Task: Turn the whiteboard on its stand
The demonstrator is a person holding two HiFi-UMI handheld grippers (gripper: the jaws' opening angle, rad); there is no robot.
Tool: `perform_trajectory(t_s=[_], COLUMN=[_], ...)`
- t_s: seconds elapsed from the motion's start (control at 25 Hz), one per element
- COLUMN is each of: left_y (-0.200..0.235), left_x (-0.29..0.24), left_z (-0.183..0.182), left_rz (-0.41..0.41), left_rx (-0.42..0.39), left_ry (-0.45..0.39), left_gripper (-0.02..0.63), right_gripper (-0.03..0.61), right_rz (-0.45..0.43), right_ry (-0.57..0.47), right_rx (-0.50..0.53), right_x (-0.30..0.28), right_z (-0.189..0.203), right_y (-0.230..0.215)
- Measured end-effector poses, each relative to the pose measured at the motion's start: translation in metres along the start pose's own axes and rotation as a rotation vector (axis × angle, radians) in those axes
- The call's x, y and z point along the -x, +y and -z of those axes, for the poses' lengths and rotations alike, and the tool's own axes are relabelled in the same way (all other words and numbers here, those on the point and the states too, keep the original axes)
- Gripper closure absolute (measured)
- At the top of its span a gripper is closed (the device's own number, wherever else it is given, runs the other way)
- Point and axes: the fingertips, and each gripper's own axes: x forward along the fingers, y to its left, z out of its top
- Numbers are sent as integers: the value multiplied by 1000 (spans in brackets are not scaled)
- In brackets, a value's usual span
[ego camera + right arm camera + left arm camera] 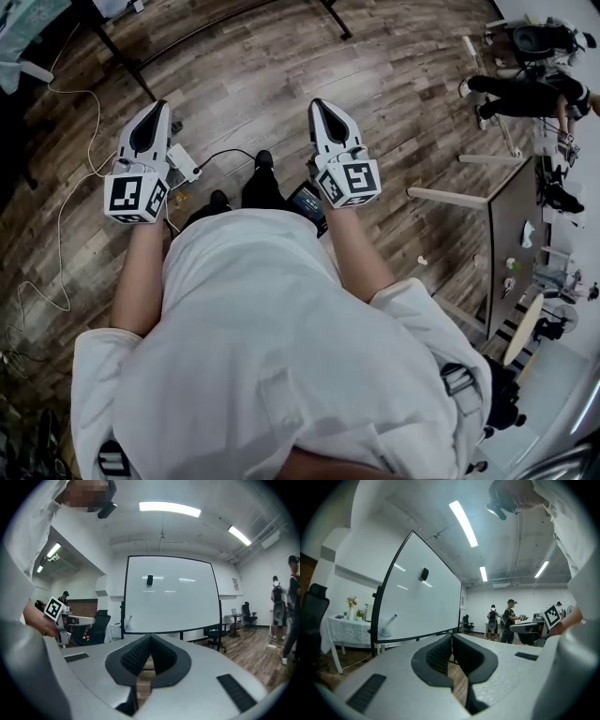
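Across the bare floor [281, 75], the whiteboard [171, 595] stands well apart, its black edge free. The left gripper [155, 106] and right gripper [319, 102] are pinched closed, holding nothing.

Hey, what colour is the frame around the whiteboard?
Black. The frame around the white whiteboard shows best in the right gripper view.

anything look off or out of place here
Mostly no: the whiteboard stands upright and looks intact. Only a loose white cable snakes across the wooden floor left of the person's feet, a possible trip hazard.
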Motion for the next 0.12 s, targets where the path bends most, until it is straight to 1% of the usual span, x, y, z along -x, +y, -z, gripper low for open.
perform_trajectory(t_s=[0.12], left_y=[0], left_x=[-7], left_z=[4], left_rz=[12], left_rx=[8], left_ry=[10], left_gripper=[606], right_gripper=[581], right_rz=[8], right_ry=[1], right_rx=[3], right_x=[-3], right_z=[-1], right_y=[-7])
